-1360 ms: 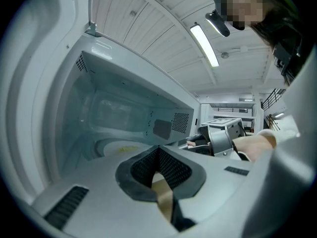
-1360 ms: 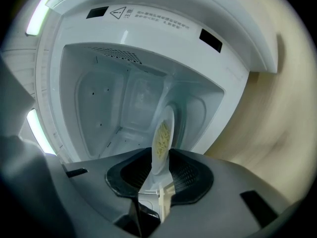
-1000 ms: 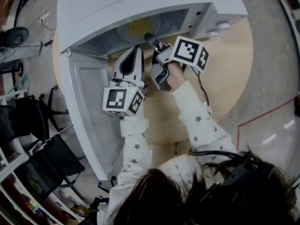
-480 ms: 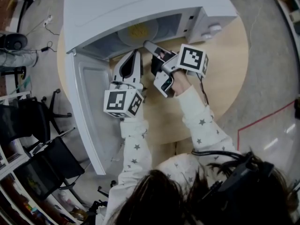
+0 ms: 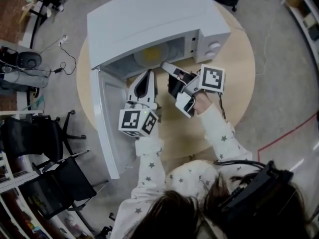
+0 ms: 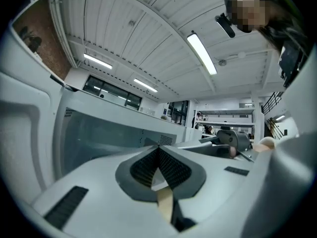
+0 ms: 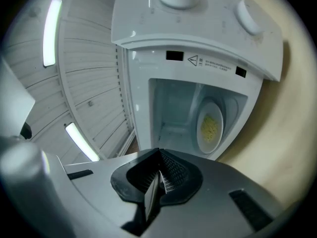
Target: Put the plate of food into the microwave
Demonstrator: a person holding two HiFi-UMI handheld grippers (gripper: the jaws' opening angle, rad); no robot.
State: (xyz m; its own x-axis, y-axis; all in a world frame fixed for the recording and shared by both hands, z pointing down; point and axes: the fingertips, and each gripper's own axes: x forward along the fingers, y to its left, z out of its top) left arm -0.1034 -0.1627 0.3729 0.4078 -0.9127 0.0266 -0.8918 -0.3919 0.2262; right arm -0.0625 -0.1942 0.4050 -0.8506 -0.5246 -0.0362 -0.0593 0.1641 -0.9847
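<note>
A white plate with yellow food [image 5: 149, 55] lies inside the open white microwave [image 5: 149, 19]. The right gripper view shows the plate of food [image 7: 210, 126] on the cavity floor, free of both grippers. My left gripper [image 5: 148, 72] is shut and empty, just in front of the opening at the hinge side. In the left gripper view, the left gripper [image 6: 158, 150] points past the door. My right gripper [image 5: 166, 65] is also shut and empty, its tip at the cavity mouth near the plate. In its own view, the right gripper [image 7: 159, 155] aims into the cavity.
The microwave door [image 5: 107, 118] stands wide open to the left, over the edge of the round wooden table [image 5: 234, 83]. Two knobs [image 5: 214, 46] sit on the control panel at the right. Black chairs [image 5: 45, 133] and cables are on the floor to the left.
The head view has pulled back, so the whole microwave now shows. Both grippers stay shut in front of the opening, and the right one has drawn back slightly from the plate.
</note>
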